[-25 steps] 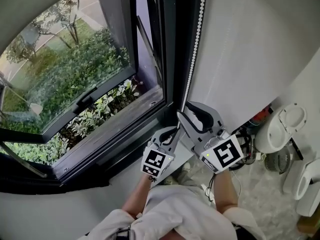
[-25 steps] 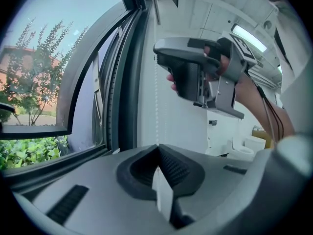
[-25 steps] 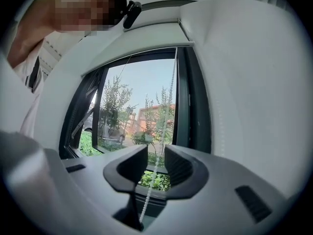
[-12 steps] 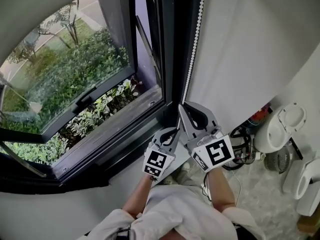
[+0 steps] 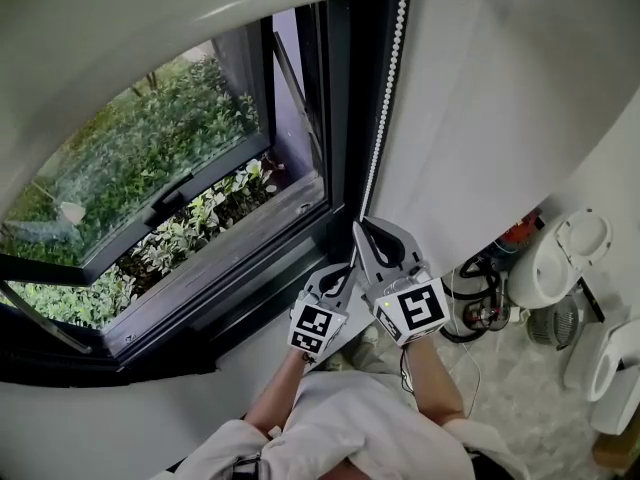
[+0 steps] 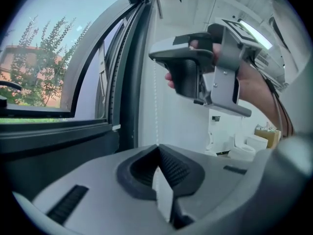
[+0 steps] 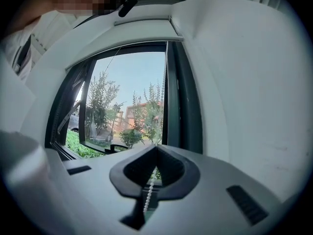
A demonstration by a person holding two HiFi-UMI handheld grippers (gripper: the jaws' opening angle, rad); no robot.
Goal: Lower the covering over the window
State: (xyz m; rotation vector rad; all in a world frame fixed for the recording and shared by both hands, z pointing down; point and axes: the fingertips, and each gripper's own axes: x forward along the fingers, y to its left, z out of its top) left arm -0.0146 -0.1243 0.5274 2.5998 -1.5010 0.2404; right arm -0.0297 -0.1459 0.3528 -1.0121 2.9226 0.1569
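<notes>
White bead chain (image 7: 146,195) is clenched in the right tool (image 7: 156,150); the left tool (image 6: 157,148) also pinches it, jaws together.

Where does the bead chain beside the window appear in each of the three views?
Head view: bead chain runs down the centre from the top edge to the right tongs.
Left gripper view: bead chain, faint, centre, rising from the left tongs.
Right gripper view: bead chain low centre, pinched in the shut tongs.
Shared landmark: the dark window frame, beside the chain in every view.
</notes>
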